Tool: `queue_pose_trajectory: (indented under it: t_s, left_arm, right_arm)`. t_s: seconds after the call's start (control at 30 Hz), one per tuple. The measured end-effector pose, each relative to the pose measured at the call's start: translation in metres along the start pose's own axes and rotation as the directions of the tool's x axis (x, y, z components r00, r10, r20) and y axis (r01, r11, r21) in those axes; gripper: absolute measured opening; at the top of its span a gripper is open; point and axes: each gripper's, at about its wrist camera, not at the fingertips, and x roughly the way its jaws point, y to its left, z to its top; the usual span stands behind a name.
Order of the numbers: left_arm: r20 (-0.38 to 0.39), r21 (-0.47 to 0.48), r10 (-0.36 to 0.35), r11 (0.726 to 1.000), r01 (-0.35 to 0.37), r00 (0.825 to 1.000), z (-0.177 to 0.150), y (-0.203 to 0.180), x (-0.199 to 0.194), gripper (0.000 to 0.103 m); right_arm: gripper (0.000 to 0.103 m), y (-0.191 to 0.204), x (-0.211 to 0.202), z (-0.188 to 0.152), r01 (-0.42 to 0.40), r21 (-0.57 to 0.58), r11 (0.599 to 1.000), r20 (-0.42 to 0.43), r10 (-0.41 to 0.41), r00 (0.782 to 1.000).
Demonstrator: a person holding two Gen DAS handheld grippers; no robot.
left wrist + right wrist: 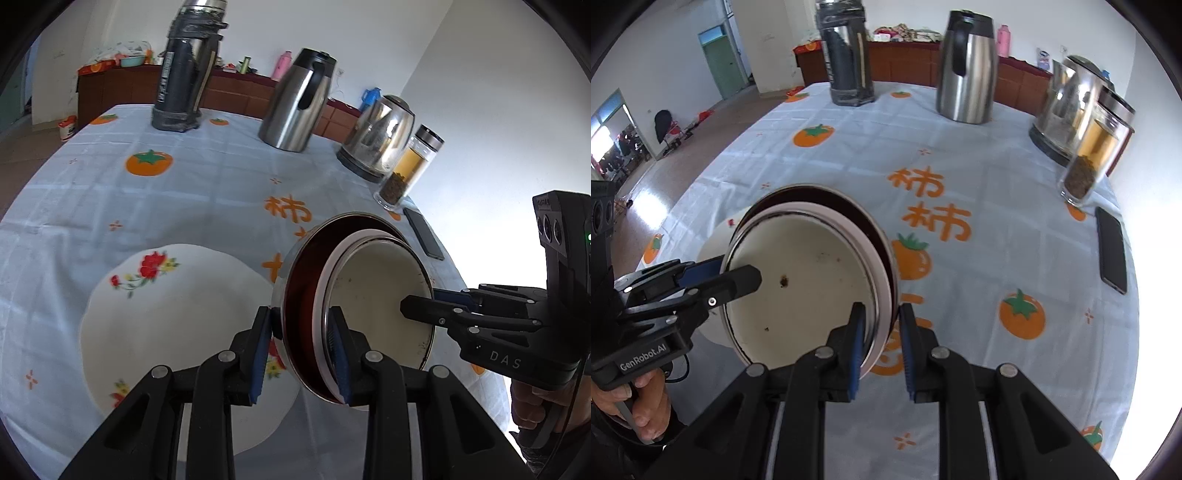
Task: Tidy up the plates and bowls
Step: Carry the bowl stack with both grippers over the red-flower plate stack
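Note:
Two nested bowls are held up above the table: a white enamel bowl (380, 299) sits inside a steel bowl with a dark red inside (306, 273). My left gripper (301, 350) is shut on their near rim. My right gripper (881, 339) is shut on the opposite rim; it shows in the left wrist view (424, 302). The bowls also show in the right wrist view (801, 280). A white plate with red flowers (173, 325) lies on the table below and left of the bowls; its edge peeks out in the right wrist view (714, 243).
The table has a pale blue persimmon-print cloth (960, 155). At its back stand a dark thermos (184, 70), a steel jug (295, 103), an electric kettle (380, 140) and a glass tea bottle (410, 170). A black phone (1112, 249) lies at the right edge.

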Motion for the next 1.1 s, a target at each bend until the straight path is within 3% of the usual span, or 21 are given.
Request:
queue_pose_trajectory:
  t_s: [1.1]
  left_arm:
    - [0.042, -0.093, 0.110, 0.990, -0.106, 0.993, -0.011, 0.058, -0.047, 0.033]
  right_arm:
    - [0.018, 0.080, 0.020, 0.021, -0.061, -0.135, 0.989, -0.022, 0.058, 0.998]
